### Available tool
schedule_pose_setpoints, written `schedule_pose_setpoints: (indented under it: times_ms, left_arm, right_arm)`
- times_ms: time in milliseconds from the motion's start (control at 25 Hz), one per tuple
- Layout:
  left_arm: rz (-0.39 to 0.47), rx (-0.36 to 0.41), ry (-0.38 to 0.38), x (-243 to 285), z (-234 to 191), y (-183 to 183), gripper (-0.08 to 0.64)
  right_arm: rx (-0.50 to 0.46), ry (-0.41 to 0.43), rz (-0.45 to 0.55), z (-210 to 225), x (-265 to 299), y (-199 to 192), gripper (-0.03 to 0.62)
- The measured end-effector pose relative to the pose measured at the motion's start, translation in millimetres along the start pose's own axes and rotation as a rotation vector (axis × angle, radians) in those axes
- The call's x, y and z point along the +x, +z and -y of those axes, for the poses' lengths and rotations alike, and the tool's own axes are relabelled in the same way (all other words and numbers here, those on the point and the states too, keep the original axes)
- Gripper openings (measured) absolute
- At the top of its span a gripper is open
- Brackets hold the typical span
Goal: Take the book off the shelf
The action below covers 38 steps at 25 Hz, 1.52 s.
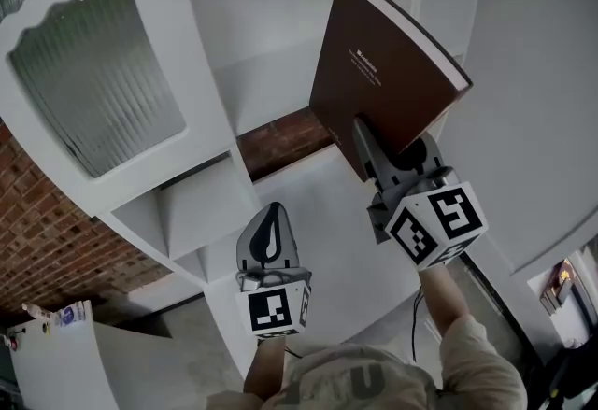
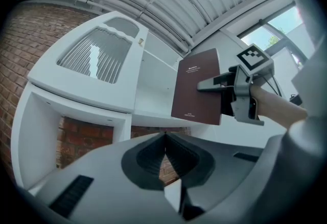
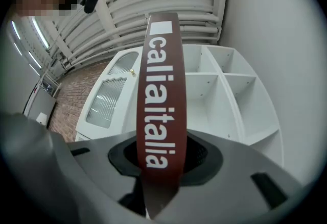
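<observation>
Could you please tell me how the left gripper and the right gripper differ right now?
The right gripper grips the brown book at its spine; the left gripper holds nothing. The right gripper's jaws stand apart around the book; the left gripper's are together. The right gripper reaches further forward than the left gripper. Both are the same grey two-jaw design.

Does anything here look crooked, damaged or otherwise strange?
Nothing is damaged or spilled. Only the dark brown book hangs tilted, because the right tool grips its spine in front of the white shelf unit. The left tool is shut and empty.
</observation>
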State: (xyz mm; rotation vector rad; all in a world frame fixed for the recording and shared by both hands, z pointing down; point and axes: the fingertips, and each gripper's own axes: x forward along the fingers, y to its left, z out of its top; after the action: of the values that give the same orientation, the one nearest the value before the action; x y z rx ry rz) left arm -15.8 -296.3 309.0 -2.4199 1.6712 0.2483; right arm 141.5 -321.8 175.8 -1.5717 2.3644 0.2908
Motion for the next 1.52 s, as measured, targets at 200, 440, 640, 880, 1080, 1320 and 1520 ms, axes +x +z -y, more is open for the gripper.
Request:
schedule_pose_setpoints:
  times_ms: [200,440,640,880,1080,1320,1520]
  left_arm:
    - [-0.021,-0.006,-0.008,-1,7,-8,0.012]
    - [-0.020,-0.026,-0.038,0,19,-6,0.012]
    - [-0.013,-0.027,-0.058,2,27,-3,0.012]
    - [-0.025,-0.026,-0.070,2,29,-5,0.012]
    - [-0.024,-0.023,-0.065,2,28,-5,0.012]
    - [-0.034,-0.035,-0.063,0,29,-9,0.012]
    - [-0.029,-0.041,-0.065,-2,31,-3,0.012]
  right_arm:
    - [-0.039,-0.068,-0.004,1,-40,-22,0.147]
    - [-0.016,-0.116,0.001,-3,-72,-50,0.147]
    - [0.015,-0.145,-0.062,-9,-83,-82,0.149]
    - [0.013,-0.155,-0.153,-13,-86,-115,0.147]
    - [-0.009,-0.154,-0.170,-15,-85,-121,0.147]
    - [0.003,-0.161,-0.210,-12,-88,-136,0.149]
    - [-0.010,-0.153,-0.228,-13,-89,-138,0.149]
